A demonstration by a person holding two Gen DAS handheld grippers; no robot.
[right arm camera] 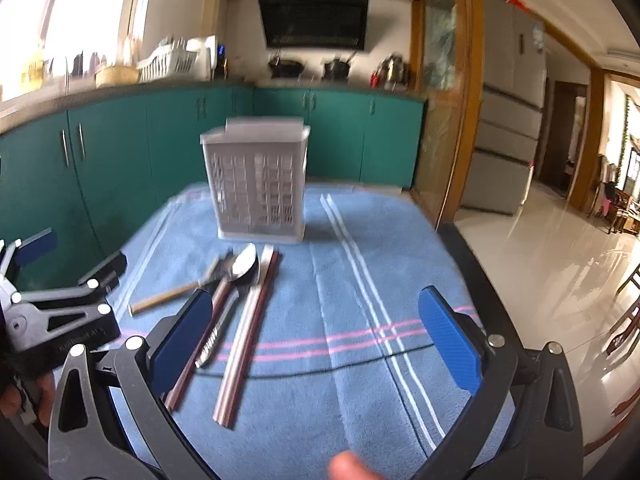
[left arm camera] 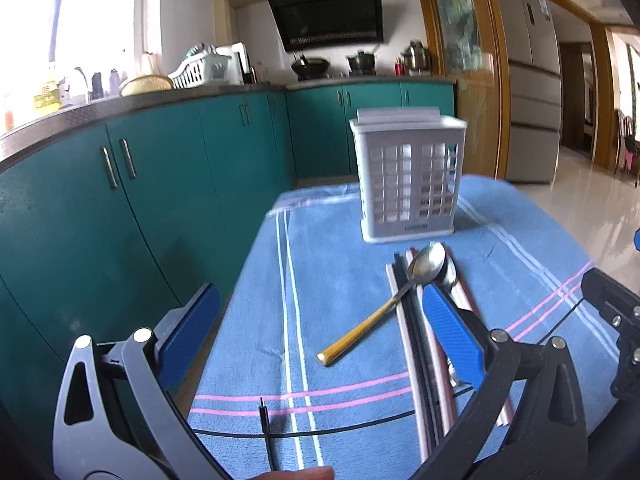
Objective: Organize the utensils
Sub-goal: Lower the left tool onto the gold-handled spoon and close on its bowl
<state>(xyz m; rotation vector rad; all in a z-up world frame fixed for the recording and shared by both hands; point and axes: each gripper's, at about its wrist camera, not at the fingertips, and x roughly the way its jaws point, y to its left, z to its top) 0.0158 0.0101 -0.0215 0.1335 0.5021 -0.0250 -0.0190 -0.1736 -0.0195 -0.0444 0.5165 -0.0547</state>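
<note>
A white slotted utensil holder (left arm camera: 408, 184) (right arm camera: 258, 184) stands upright at the far end of a blue striped cloth (left arm camera: 344, 320) (right arm camera: 340, 280). In front of it lie a gold-handled spoon (left arm camera: 380, 312) (right arm camera: 168, 294), a second spoon (left arm camera: 448, 272) (right arm camera: 244, 268) and several chopsticks (left arm camera: 412, 344) (right arm camera: 244, 340). My left gripper (left arm camera: 320, 336) is open above the cloth, its right finger (left arm camera: 452, 332) over the chopsticks. My right gripper (right arm camera: 316, 336) is open and empty, its left finger (right arm camera: 182, 336) over the utensils.
Teal kitchen cabinets (left arm camera: 120, 208) run along the left and back. A black cable (left arm camera: 320, 428) (right arm camera: 360, 360) crosses the near cloth. A fridge (right arm camera: 508, 128) and glossy floor (right arm camera: 560, 248) lie to the right. The left gripper shows in the right wrist view (right arm camera: 60, 316).
</note>
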